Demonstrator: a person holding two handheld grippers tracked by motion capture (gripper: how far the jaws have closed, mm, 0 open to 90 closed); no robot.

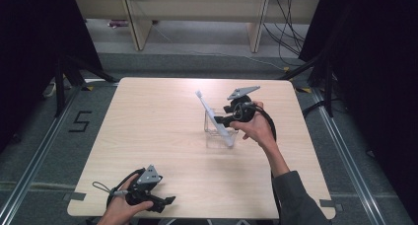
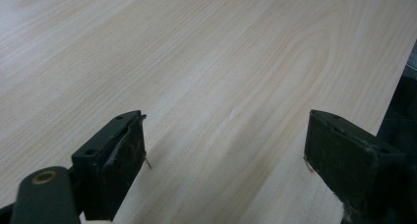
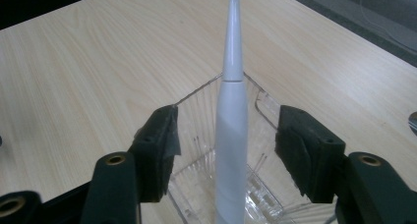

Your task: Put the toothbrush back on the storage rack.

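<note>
Nearby, the left gripper [image 1: 156, 201] rests at the table's [image 1: 157, 126] near edge, fingers apart and empty. Farther off, a toothbrush [image 3: 230, 135] leans in a clear box [image 3: 196, 194]; the right gripper [image 3: 226, 153] straddles it, fingers apart. Any sideways nudge could tip the light box.

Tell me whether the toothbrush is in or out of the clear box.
In: the toothbrush leans with its lower end inside the clear box.
</note>
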